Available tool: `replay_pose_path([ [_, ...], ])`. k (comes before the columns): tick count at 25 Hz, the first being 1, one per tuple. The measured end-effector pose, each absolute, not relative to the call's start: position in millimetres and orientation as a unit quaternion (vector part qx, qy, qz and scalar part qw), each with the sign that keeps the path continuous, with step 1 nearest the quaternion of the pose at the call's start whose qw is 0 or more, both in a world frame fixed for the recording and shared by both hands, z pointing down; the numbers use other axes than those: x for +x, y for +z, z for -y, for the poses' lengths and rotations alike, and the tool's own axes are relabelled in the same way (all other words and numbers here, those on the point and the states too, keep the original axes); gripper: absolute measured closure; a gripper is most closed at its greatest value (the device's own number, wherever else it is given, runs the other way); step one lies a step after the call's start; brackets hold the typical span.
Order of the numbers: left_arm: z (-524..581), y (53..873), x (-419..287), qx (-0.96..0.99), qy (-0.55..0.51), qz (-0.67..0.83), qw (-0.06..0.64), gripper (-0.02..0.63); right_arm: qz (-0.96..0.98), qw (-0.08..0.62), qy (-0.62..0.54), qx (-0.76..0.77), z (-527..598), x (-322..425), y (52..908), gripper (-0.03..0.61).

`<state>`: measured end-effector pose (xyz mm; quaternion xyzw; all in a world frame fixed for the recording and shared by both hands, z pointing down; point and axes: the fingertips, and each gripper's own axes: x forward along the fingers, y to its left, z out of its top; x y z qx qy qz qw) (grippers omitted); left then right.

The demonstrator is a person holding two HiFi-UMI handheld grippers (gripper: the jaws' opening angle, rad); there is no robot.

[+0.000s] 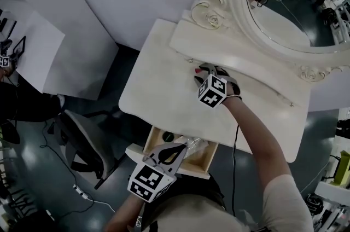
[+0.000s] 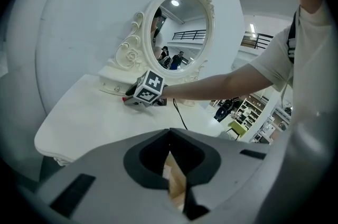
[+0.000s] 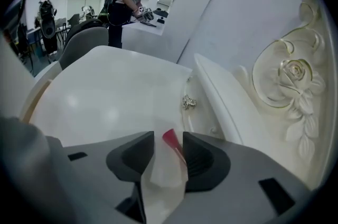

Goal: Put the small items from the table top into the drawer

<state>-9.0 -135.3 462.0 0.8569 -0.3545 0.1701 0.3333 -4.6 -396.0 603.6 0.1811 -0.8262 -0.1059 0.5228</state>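
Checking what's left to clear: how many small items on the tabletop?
2: a red-tipped piece between the right gripper's open jaws, a sparkly trinket by the mirror base. Others may be hidden.

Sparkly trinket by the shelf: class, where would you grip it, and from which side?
Grip the trinket across its whole small clump, probably from above. It lies low on the table, close beside the shelf, so the jaws should close along the shelf's edge.

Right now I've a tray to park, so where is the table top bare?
Bare: the table top in its left half, from its left edge across to the right gripper, and the front strip between that gripper and the open drawer. Crowded: the back by the raised shelf, where the red-tipped item and a small glittery piece sit.
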Motion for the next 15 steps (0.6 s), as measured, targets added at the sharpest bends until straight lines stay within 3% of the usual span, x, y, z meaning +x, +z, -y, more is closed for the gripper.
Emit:
replay_pose_path([
  [15,125.6,462.2,-23.9,0.857,0.174,0.354,0.331,0.557,0.826,0.512,0.049,0.231,392.8,0.1,608.0,0.468],
])
